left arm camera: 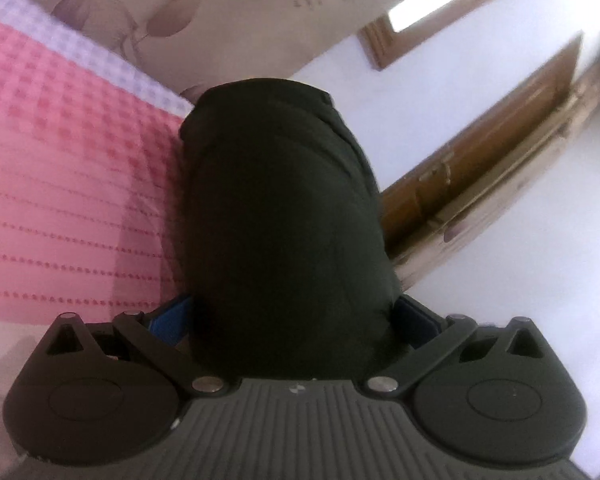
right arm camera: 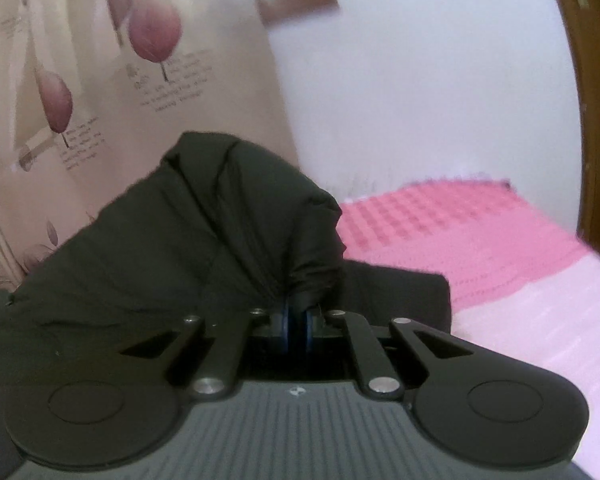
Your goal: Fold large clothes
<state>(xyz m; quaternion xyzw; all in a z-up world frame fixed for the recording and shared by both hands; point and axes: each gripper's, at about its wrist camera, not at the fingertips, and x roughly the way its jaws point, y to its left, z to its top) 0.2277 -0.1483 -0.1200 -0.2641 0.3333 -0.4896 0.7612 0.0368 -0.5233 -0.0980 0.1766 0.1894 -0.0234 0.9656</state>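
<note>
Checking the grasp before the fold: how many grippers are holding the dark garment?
2. The left gripper holds a thick bunch of the dark garment; the right gripper pinches an edge.

Both rigs look identical: left gripper point(left arm camera: 292, 312) and right gripper point(right arm camera: 296, 326) have a grey ribbed body along the bottom of frame, matte black round discs at the lower corners, black link arms with shiny silver pins, and blue finger pads point(right arm camera: 286, 326).

Both views are pretty soft and blurry with heavy fisheye bending at the edges, the window point(left arm camera: 456, 4) blows out white, and the dark garment point(left arm camera: 284, 216) loses nearly all detail.
</note>
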